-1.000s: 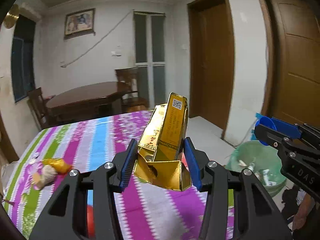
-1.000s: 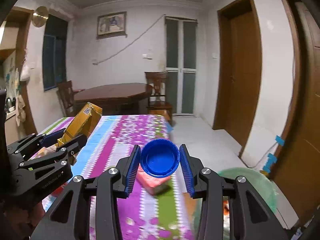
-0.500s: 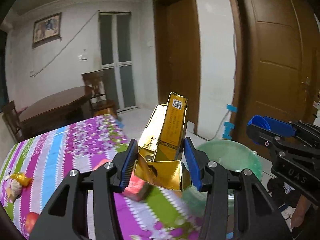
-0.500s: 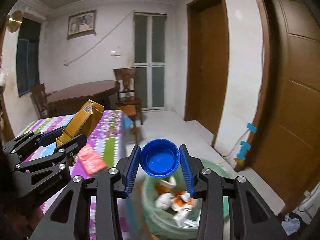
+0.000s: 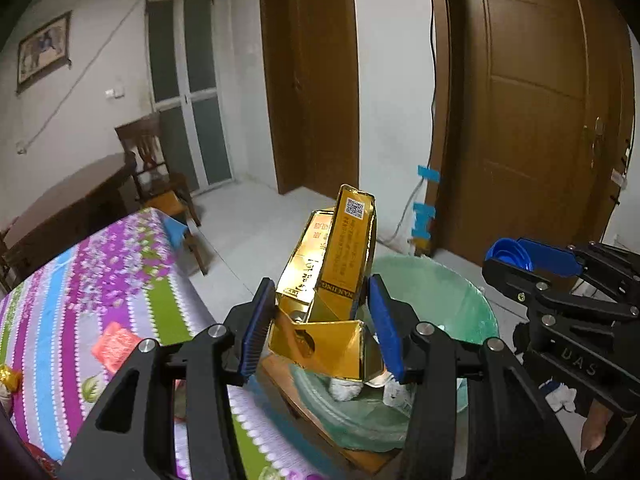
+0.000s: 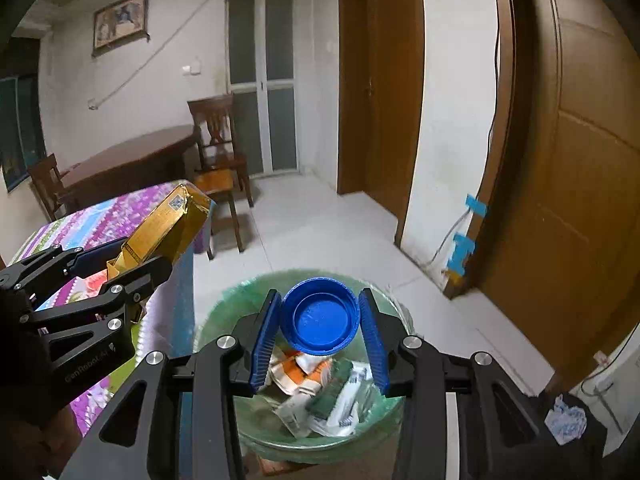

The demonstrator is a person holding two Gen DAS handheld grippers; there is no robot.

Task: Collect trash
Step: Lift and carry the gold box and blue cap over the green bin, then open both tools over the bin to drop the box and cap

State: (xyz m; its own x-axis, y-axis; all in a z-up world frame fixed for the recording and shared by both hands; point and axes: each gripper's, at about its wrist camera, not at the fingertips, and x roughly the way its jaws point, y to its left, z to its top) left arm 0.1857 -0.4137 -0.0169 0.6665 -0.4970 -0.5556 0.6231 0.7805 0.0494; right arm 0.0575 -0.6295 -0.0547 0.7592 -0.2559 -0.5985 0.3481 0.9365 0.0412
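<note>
Gold foil carton (image 5: 332, 276), crumpled with a flap folded open, is clamped in the left tool (image 5: 320, 322) at the near-left rim of the green-lined bin (image 6: 256, 432); carry it further right past the table (image 5: 80, 280) edge before letting go. The right tool (image 6: 318, 332) pinches a blue bottle cap (image 6: 319, 317), hollow side facing the camera, directly above the bin, so it can drop now

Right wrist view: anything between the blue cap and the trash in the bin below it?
Nothing: the blue cap, clamped in the right gripper, hangs over the bin with only air above the trash.
</note>
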